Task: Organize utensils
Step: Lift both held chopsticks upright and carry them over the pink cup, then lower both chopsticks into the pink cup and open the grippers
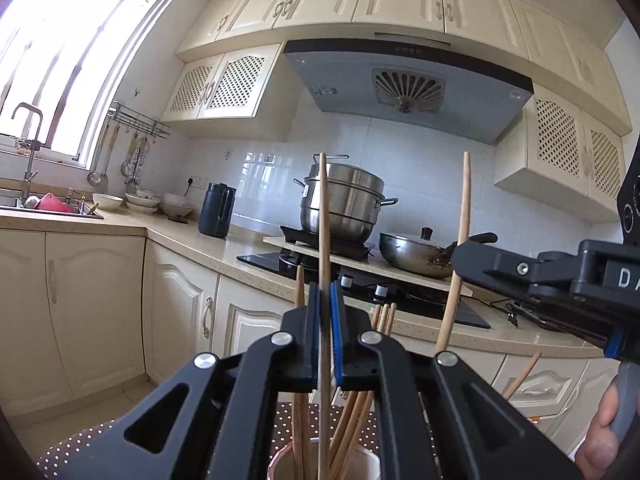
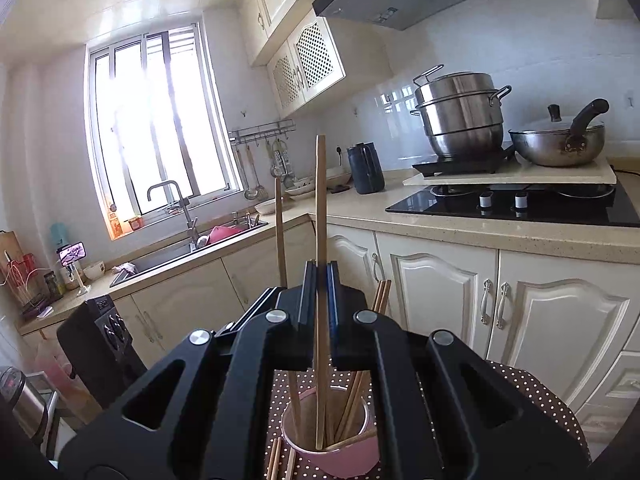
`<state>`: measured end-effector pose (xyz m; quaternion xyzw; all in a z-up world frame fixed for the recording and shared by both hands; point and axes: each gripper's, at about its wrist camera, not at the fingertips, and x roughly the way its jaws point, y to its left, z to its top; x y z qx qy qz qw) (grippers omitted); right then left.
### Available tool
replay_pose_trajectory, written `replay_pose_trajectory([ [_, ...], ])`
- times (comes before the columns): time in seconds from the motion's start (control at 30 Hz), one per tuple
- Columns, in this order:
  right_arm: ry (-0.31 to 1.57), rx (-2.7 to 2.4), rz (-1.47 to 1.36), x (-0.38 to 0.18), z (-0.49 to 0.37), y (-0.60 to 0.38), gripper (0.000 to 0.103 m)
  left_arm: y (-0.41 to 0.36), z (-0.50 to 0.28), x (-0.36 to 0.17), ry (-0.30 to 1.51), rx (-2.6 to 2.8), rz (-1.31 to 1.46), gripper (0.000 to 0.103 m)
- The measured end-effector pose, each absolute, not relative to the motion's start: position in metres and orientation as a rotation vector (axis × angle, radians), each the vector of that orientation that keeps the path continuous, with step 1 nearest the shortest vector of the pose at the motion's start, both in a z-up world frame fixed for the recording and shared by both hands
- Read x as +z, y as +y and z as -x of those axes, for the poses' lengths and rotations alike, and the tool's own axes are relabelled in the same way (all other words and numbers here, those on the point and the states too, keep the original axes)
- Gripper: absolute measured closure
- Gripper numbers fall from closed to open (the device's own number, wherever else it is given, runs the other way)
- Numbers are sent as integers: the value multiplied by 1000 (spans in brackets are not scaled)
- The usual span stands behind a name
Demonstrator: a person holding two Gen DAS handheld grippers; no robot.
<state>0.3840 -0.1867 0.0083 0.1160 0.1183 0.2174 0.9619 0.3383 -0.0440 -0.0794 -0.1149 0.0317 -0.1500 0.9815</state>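
Chopsticks: one upright in each of my grippers, both over the pink cup (image 2: 332, 432) on the dotted cloth (image 2: 532, 396). Left gripper (image 1: 325, 300) is pinched narrow on a chopstick (image 1: 323, 216), blue pads (image 1: 335, 332) tight on its sides; its lower end runs down into the cup (image 1: 280, 462). Right gripper (image 2: 319, 280) is clamped the same way on a second chopstick (image 2: 320, 200), and the tip sits inside the cup near the front wall. In the left view the right gripper (image 1: 460, 256) comes in from the right, with its chopstick (image 1: 460, 232) slightly tilted. In the right view the left one's chopstick (image 2: 279, 232) stands just left of mine. More chopsticks (image 2: 352, 404) lean in the cup, their tops showing behind the fingers. A few lie loose on the cloth beside the cup's left side (image 2: 276, 460). Steamer pot (image 2: 460, 116) and wok (image 2: 560, 142) are on the stove behind, well apart from the cup
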Motion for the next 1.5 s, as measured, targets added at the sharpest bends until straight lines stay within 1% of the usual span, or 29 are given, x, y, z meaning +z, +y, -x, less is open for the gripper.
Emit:
replay_pose_trajectory([
  [0.17,267,446,-233,-2,-385,-184,97,-42,-334,-89,109,-317,220,97],
  [0.47,291,439,-228,-11,-379,-177,97,-38,-324,-88,159,-332,201,96],
  [0.57,295,438,-222,-11,-377,-174,97,-35,-321,-86,174,-333,200,77],
  [0.83,300,419,-157,-15,-367,-158,97,-26,-303,-82,174,-317,179,76],
  [0.9,310,418,-160,-17,-367,-158,97,-21,-299,-81,176,-308,175,73],
  [1.03,335,408,-157,-25,-369,-155,97,-13,-298,-80,198,-288,185,72],
  [1.13,355,399,-149,-32,-370,-151,97,-8,-298,-81,218,-274,188,69],
  [1.23,378,393,-150,-37,-370,-149,97,-6,-295,-81,226,-265,181,61],
  [1.27,385,397,-157,-39,-370,-149,97,-5,-294,-80,227,-259,178,55],
  [1.3,390,401,-164,-40,-370,-149,96,-4,-293,-80,232,-253,177,53],
  [1.5,410,386,-190,-39,-362,-150,95,0,-283,-78,253,-245,172,44],
])
